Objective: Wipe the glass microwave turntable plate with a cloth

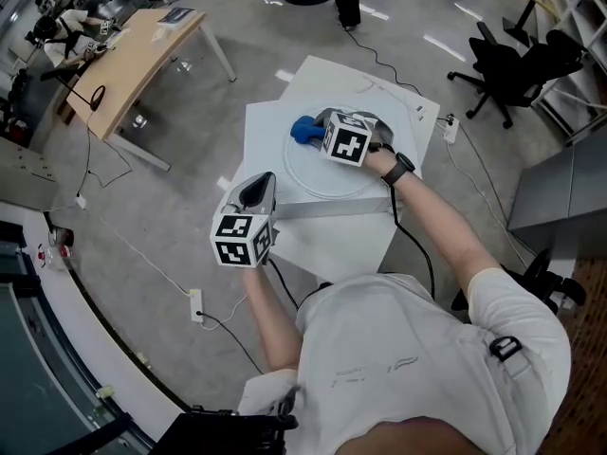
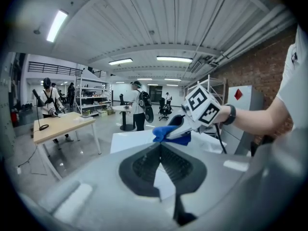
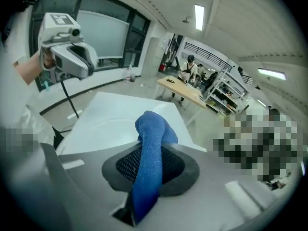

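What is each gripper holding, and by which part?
Right gripper: shut on the cloth, a folded strip of it between the jaws and a bunched end poking past the tips. Left gripper: nothing, jaws together.

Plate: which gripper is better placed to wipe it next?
Right. The right gripper is shut on the cloth, over the plate's far rim. The left gripper is shut, empty, off the plate by the table's near edge.

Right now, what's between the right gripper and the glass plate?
A blue cloth, clamped by the right gripper at the glass plate's rim; the head view shows it.
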`<state>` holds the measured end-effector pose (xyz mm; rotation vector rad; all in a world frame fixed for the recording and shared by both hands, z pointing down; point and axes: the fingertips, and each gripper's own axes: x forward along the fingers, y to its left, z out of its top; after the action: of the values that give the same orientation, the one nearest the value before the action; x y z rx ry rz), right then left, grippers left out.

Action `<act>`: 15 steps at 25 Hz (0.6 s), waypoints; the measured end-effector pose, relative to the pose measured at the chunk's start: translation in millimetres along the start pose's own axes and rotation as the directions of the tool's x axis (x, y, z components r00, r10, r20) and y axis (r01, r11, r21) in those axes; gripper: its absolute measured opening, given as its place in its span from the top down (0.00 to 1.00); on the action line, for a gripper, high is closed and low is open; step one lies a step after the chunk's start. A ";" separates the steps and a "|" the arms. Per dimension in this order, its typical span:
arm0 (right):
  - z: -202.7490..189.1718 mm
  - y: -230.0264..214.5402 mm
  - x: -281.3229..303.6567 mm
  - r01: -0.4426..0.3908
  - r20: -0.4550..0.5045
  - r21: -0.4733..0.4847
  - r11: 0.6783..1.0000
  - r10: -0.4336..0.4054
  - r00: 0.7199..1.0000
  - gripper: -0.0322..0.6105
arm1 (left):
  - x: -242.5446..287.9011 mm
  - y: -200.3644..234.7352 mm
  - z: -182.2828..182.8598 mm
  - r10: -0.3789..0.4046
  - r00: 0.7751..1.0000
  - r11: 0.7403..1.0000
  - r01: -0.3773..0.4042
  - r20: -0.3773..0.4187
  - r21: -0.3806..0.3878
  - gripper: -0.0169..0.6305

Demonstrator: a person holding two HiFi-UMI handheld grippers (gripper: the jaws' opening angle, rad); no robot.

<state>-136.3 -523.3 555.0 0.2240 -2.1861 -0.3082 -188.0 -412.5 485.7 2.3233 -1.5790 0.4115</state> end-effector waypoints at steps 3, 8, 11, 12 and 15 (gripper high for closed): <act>-50.1 -32.9 -13.9 0.087 -0.125 0.020 0.996 -0.084 0.989 0.85 | 0.1 -2.9 -3.0 0.001 1.000 1.000 -0.001 0.000 0.001 0.97; -118.4 3.7 -60.0 -0.101 -0.271 0.140 0.985 0.136 0.953 0.85 | -1.6 3.7 -7.2 0.019 1.000 1.000 -0.019 -0.008 -0.008 0.97; -111.8 54.0 -73.6 -0.348 -0.237 0.129 0.929 0.370 0.898 0.85 | -1.8 7.5 -7.6 0.024 1.000 1.000 -0.024 -0.010 -0.013 0.97; -97.7 71.4 -72.3 -0.426 -0.194 0.108 0.898 0.439 0.877 0.85 | -1.2 7.5 -7.9 0.023 1.000 1.000 -0.023 -0.011 -0.013 0.97; -45.8 96.0 -46.7 -0.512 -0.019 0.033 0.858 0.513 0.858 0.85 | 0.3 4.9 -7.5 0.013 1.000 1.000 -0.013 -0.014 -0.013 0.97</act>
<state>-76.5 -425.6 574.4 -0.3420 -2.1288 0.0287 -193.0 -411.5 493.0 2.2968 -1.5863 0.4176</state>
